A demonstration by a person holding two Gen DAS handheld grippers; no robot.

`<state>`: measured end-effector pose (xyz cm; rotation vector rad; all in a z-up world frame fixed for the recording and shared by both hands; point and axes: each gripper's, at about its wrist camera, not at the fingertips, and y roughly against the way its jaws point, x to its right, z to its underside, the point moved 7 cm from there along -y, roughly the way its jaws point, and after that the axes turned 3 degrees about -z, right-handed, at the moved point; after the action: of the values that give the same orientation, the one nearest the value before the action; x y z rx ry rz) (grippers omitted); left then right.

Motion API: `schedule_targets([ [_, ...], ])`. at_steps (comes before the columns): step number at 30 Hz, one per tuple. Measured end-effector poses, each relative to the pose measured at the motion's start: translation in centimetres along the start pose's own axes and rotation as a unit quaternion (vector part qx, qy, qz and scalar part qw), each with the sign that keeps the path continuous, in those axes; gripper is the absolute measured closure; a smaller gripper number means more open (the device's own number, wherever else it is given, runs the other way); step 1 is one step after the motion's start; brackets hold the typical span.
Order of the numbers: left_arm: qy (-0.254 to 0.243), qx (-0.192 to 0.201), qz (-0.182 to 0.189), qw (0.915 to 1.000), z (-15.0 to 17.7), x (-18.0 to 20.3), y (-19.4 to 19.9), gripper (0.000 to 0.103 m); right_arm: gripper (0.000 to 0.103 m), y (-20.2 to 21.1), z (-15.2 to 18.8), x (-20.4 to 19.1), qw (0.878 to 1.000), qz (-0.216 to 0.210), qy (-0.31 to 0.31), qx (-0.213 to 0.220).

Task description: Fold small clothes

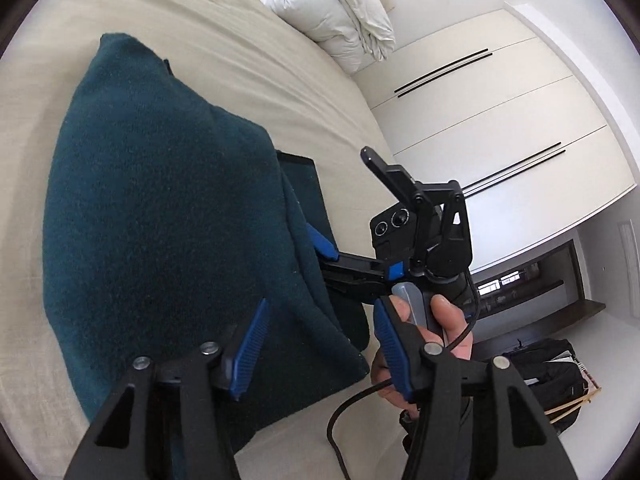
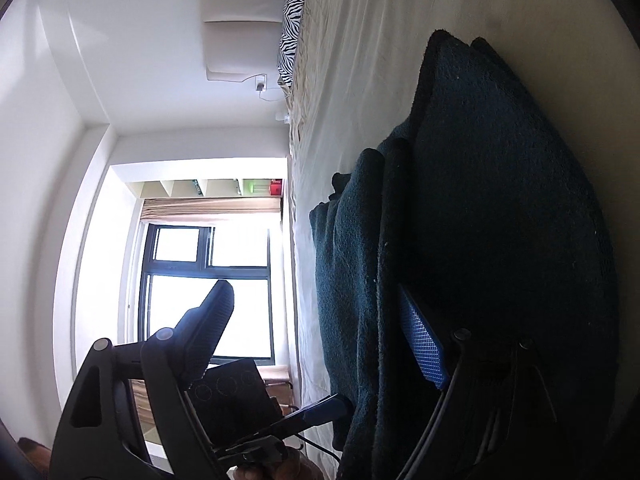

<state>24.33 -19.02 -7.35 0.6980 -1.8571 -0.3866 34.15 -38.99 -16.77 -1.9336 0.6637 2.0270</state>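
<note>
A dark teal fleece garment [image 1: 168,208] lies folded on the beige bed sheet [image 1: 224,20]. My left gripper [image 1: 320,352] hovers over its near right edge, open, its blue pads clear of the cloth. My right gripper [image 1: 348,204] comes in from the right in a hand [image 1: 440,320], open wide, with one blue pad low against the garment's right side and the other finger up in the air. In the right wrist view the garment [image 2: 500,200] fills the right half, and the right gripper [image 2: 320,332] stands open with nothing pinched. The left gripper's finger [image 2: 320,408] shows at the bottom.
A bundled white duvet [image 1: 332,12] lies at the far end of the bed. White wardrobe doors [image 1: 500,120] stand to the right, with a dark bag [image 1: 552,372] on the floor. A zebra-print pillow [image 2: 290,36] and a bright window [image 2: 208,280] show in the right wrist view.
</note>
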Motion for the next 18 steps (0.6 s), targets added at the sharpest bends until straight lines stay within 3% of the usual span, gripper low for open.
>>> schedule_targets([
  [3, -0.002, 0.036, -0.018, 0.9992, 0.2, -1.1, 3.2, 0.045, 0.023, -1.5, 1.3, -0.4, 0.998, 0.050, 0.030, -0.023],
  [6, 0.001, 0.055, -0.041, 0.9977, -0.2, -3.4, 5.2, 0.045, 0.027, -2.5, 2.3, -0.8, 0.988, 0.121, 0.075, -0.063],
  [9, 0.026, 0.051, -0.049, 0.9972, -0.6, -5.9, 5.3, 0.045, 0.045, -3.9, 3.4, -0.3, 0.971, 0.193, 0.104, -0.096],
  [11, 0.035, 0.050, -0.047, 0.9970, -0.5, -6.6, 5.3, 0.045, 0.071, -3.8, 3.4, 0.2, 0.960, 0.235, 0.115, -0.102],
  [13, 0.035, 0.050, -0.045, 0.9971, -0.5, -6.4, 4.9, 0.045, 0.082, -3.2, 2.9, 0.4, 0.954, 0.258, 0.123, -0.095],
  [18, 0.016, 0.047, -0.047, 0.9977, -0.6, -5.4, 4.6, 0.045, 0.089, -1.3, 2.3, -1.0, 0.945, 0.276, 0.161, -0.063],
])
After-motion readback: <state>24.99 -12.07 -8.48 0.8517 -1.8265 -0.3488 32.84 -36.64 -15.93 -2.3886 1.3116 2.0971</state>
